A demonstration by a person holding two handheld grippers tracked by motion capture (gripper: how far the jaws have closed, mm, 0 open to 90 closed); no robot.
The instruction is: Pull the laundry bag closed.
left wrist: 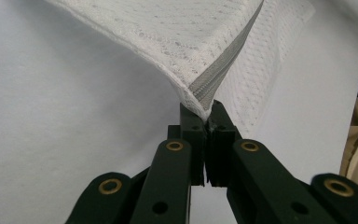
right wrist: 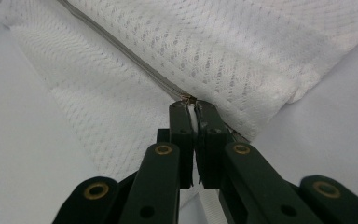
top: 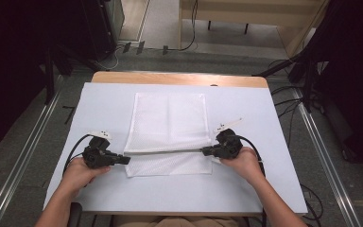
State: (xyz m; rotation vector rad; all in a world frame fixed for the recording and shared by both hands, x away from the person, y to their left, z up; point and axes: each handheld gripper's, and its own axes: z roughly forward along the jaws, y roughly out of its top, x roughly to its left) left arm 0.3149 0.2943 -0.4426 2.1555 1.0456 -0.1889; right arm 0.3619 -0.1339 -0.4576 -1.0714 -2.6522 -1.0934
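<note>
A white mesh laundry bag [top: 169, 124] lies flat on the pale sheet covering the table [top: 246, 189], and both tools are clamped on its near portion, one at each end of the grey zipper [top: 165, 151] that runs across it. The left gripper [top: 125, 160] is clenched on the bag's corner at the zipper's end: in the left gripper view the jaws are pressed together on the folded mesh [left wrist: 205, 109], which lifts up and away from the tips toward the rest of the bag. The right gripper [top: 204, 152] is likewise closed, pinching the cloth where the small metal zipper pull [right wrist: 189, 98] sits just ahead of its tips; in the right gripper view the zipper line [right wrist: 121, 51] runs away from the jaws diagonally across the mesh. Between the two grippers the zipper edge looks drawn fairly taut and slightly raised, with a strip of mesh lying nearer the person than the zipper. Judging from this, the grasping is done and the edge is tensioned; whether the zipper is open or closed along its length cannot be told, so sliding the pull, or lifting and folding the bag, appears to remain.
</note>
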